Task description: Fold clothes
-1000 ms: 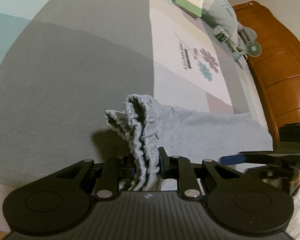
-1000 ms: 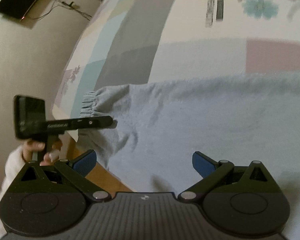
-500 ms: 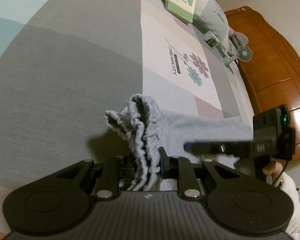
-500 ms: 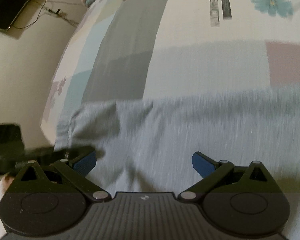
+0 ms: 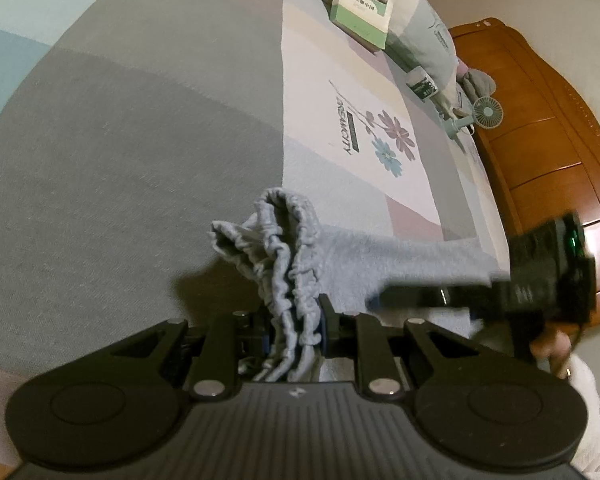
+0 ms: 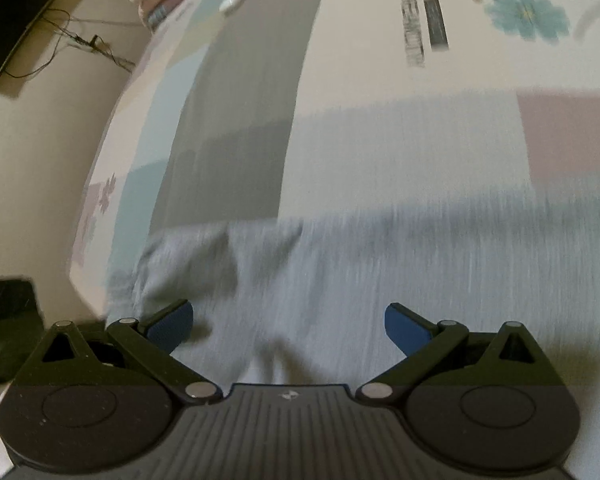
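Note:
A pale grey-blue garment with a gathered elastic waistband [image 5: 284, 256] lies on the patchwork bedspread [image 5: 120, 168]. My left gripper [image 5: 294, 326] is shut on the bunched waistband, which stands up between its fingers. The garment's flat cloth [image 5: 400, 256] stretches to the right. In the right wrist view the same garment [image 6: 360, 264] lies spread and blurred under my right gripper [image 6: 288, 320], which is open above it with nothing between its blue pads [image 6: 172, 322]. The right gripper's body [image 5: 540, 284] also shows, blurred, at the right of the left wrist view, held by a hand [image 5: 552, 344].
A green-and-white book [image 5: 364, 0], a pillow [image 5: 424, 40], a small box [image 5: 422, 86] and a handheld fan [image 5: 482, 114] lie near the wooden headboard [image 5: 548, 140]. The bed's edge [image 6: 96, 200] drops to the floor at left, with a dark panel [image 6: 16, 24] and cables beyond.
My right gripper has moved forward over the garment towards the left gripper, staying open. The left gripper keeps its hold on the waistband and has shifted little.

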`<state>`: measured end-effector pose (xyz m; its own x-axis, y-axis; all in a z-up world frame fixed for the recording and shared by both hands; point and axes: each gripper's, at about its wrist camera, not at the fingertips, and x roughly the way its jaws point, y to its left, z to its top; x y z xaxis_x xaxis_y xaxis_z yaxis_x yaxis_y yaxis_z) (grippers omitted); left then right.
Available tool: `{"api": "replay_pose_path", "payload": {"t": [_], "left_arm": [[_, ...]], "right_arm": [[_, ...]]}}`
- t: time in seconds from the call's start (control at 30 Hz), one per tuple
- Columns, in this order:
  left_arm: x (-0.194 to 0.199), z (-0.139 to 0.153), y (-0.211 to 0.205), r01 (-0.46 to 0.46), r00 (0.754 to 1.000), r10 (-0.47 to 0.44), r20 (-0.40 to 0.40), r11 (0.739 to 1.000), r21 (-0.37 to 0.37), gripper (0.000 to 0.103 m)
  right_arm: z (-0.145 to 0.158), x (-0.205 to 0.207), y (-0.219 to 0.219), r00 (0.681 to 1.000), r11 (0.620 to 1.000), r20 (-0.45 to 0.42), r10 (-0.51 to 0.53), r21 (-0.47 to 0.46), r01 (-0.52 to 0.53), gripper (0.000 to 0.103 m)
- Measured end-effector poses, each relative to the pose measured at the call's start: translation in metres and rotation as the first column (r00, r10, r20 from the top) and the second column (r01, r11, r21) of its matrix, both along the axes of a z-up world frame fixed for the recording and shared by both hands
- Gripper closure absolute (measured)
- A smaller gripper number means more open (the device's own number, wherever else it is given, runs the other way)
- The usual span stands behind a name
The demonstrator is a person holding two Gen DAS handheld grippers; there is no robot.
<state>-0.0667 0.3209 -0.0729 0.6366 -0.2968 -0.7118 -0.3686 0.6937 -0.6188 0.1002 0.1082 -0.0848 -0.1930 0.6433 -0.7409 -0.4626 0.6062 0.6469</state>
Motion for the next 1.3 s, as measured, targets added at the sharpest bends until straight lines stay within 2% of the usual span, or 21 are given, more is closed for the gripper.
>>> {"api": "replay_pose_path", "payload": {"t": [0.1,0.3,0.37,0.5,0.63,0.77,0.9,1.07,1.3], "left_arm": [[-0.001,0.002,-0.003,-0.003,1.000,0.003,-0.001,1.000,0.006,0.084],[-0.003,0.008,-0.008,-0.004,1.000,0.004,0.000,1.000,0.025,0.084],[-0.003,0.011,-0.009,-0.004,1.000,0.003,0.003,1.000,0.026,0.084],[-0.002,0.017,-0.013,0.005,1.000,-0.006,0.007,0.999,0.037,0.084],[0.004,0.026,-0.020,0.028,1.000,-0.028,0.009,0.998,0.056,0.084],[0.015,0.037,-0.028,0.055,0.998,-0.055,0.013,0.997,0.055,0.084],[0.028,0.051,-0.041,0.084,0.996,-0.085,0.025,0.996,0.043,0.084],[0.050,0.068,-0.064,0.128,0.991,-0.129,0.026,0.991,0.047,0.084],[0.090,0.082,-0.101,0.186,0.982,-0.186,0.016,0.982,0.047,0.084]], "right_arm": [[-0.007,-0.018,-0.012,0.997,0.999,-0.083,0.003,-0.049,-0.007,0.000],[-0.012,-0.048,-0.025,0.986,0.990,-0.166,0.011,-0.137,-0.034,0.000],[-0.010,-0.050,-0.028,0.986,0.988,-0.169,0.011,-0.150,-0.037,0.000],[0.012,-0.040,-0.040,0.997,0.990,-0.073,-0.033,-0.140,0.023,0.000],[0.043,-0.021,-0.064,0.995,0.990,0.064,-0.074,-0.116,0.081,0.000],[0.062,-0.013,-0.101,0.977,0.987,0.189,-0.099,-0.106,0.121,0.000],[0.073,-0.012,-0.131,0.945,0.983,0.306,-0.112,-0.109,0.151,0.000],[0.078,-0.014,-0.166,0.920,0.981,0.376,-0.112,-0.107,0.164,0.000],[0.074,-0.014,-0.192,0.910,0.980,0.397,-0.117,-0.103,0.171,0.000]]}}
